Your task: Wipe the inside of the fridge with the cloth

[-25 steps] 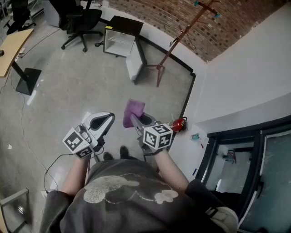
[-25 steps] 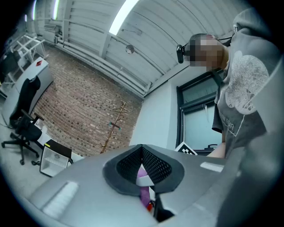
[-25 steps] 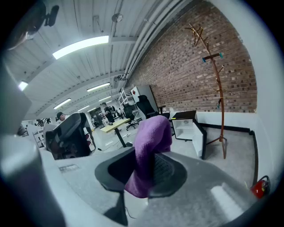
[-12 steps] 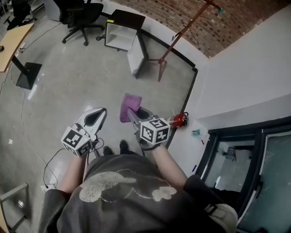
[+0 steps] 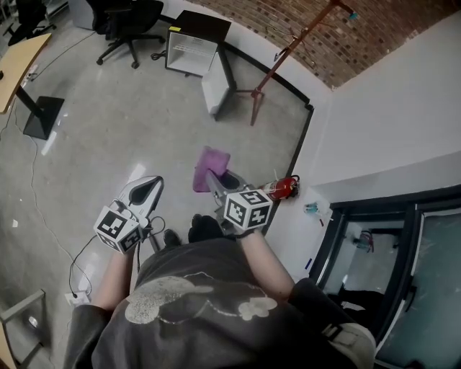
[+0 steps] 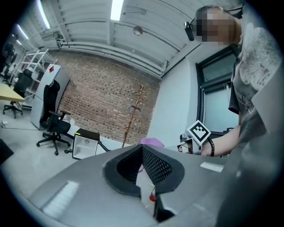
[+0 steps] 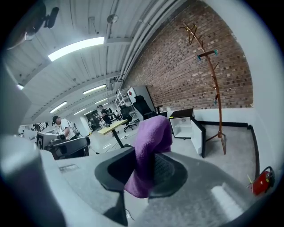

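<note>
A small white fridge (image 5: 191, 50) stands on the floor far ahead by the brick wall, its door (image 5: 216, 90) swung open. It also shows as the fridge (image 7: 186, 124) in the right gripper view and as the fridge (image 6: 85, 144) in the left gripper view. My right gripper (image 5: 213, 177) is shut on a purple cloth (image 5: 211, 167), which sticks up out of the jaws as the cloth (image 7: 148, 150). My left gripper (image 5: 155, 181) is beside it at the left, shut with nothing in it, seen close up as the left gripper (image 6: 142, 148). Both are held in the air well short of the fridge.
A wooden coat stand (image 5: 284, 54) stands right of the fridge. A red fire extinguisher (image 5: 283, 189) sits by the white wall at my right. An office chair (image 5: 126, 21) and a desk (image 5: 18, 68) are at the far left. A cable (image 5: 79, 259) lies on the concrete floor.
Both grippers have shifted a little, the left one lower in the view. The cloth stays in the right gripper. My shoes have moved under me.
</note>
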